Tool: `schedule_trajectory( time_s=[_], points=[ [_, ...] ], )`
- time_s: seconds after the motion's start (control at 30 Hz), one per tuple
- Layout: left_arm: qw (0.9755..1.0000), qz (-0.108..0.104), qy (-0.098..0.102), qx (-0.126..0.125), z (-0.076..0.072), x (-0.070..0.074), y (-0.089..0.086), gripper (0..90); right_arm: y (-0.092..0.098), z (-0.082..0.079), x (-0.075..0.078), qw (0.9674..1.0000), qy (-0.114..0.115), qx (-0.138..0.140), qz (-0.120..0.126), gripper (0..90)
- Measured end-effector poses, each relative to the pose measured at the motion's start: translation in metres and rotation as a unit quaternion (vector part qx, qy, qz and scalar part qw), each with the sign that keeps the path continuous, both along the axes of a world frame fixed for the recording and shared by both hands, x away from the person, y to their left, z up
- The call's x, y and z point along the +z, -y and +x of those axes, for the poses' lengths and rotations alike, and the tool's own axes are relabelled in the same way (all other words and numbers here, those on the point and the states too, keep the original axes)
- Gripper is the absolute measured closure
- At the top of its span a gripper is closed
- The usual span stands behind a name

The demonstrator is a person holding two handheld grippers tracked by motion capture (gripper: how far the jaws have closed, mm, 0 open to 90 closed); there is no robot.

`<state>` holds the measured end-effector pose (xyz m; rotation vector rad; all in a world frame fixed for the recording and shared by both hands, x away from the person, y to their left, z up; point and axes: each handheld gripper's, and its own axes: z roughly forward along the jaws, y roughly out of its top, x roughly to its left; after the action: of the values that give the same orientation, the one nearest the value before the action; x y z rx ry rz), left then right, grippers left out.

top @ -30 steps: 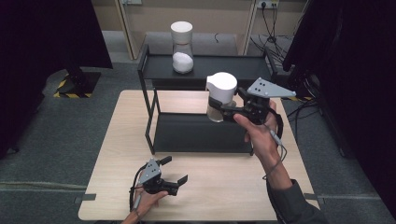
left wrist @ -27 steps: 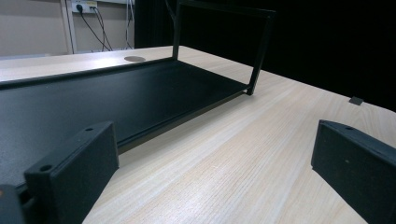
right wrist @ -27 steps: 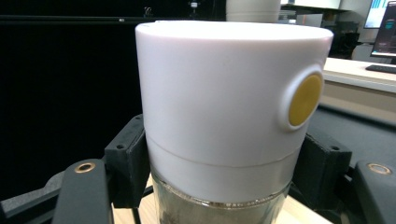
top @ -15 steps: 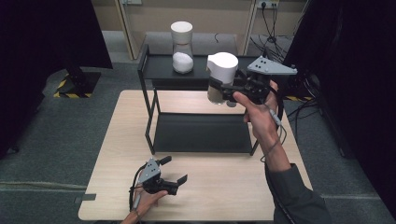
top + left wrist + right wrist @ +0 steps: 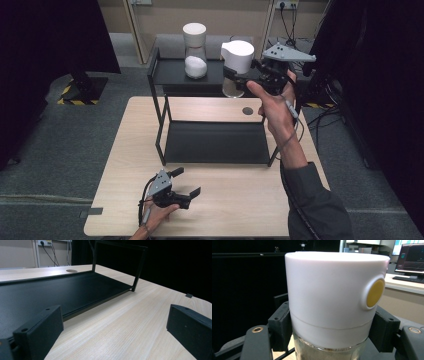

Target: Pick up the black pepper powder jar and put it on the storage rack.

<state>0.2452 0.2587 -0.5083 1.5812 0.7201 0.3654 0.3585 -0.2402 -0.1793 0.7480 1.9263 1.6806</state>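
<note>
The right gripper point(image 5: 239, 80) is clamped on the white-lidded jar point(image 5: 236, 67), held in the air at the level of the black shelf's point(image 5: 170, 75) top tier, beside a matching jar point(image 5: 195, 50) (already there). Setting down remains. The left gripper point(image 5: 187, 182) rests open, empty, on the table point(image 5: 240, 220).

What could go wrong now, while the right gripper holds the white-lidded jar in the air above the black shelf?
1. The right gripper clamps the white-lidded jar near the seam between the lid and the glass; the glass could slip out or tilt.
2. The top shelf already carries another jar; a careless placement might knock it over.
3. The jar hangs close to the shelf's front rail, so lowering it early could strike the frame.
</note>
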Motion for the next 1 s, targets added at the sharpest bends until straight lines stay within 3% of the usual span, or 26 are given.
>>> schedule_trajectory(
  time_s=[0.37,0.77,1.0],
  points=[
    [1.0,0.001,0.001,-0.003,0.0,0.0,0.0,0.1,-0.015,0.018,0.005,0.9996,-0.005,-0.028,-0.001,30.8],
    [1.0,-0.001,0.001,-0.005,-0.001,0.0,0.001,0.1,-0.031,0.032,0.01,0.9979,-0.002,-0.061,-0.021,30.8],
    [1.0,-0.001,0.0,-0.005,-0.001,0.0,0.001,0.1,-0.037,0.04,0.009,0.997,-0.003,-0.075,-0.016,30.8]
  ],
)
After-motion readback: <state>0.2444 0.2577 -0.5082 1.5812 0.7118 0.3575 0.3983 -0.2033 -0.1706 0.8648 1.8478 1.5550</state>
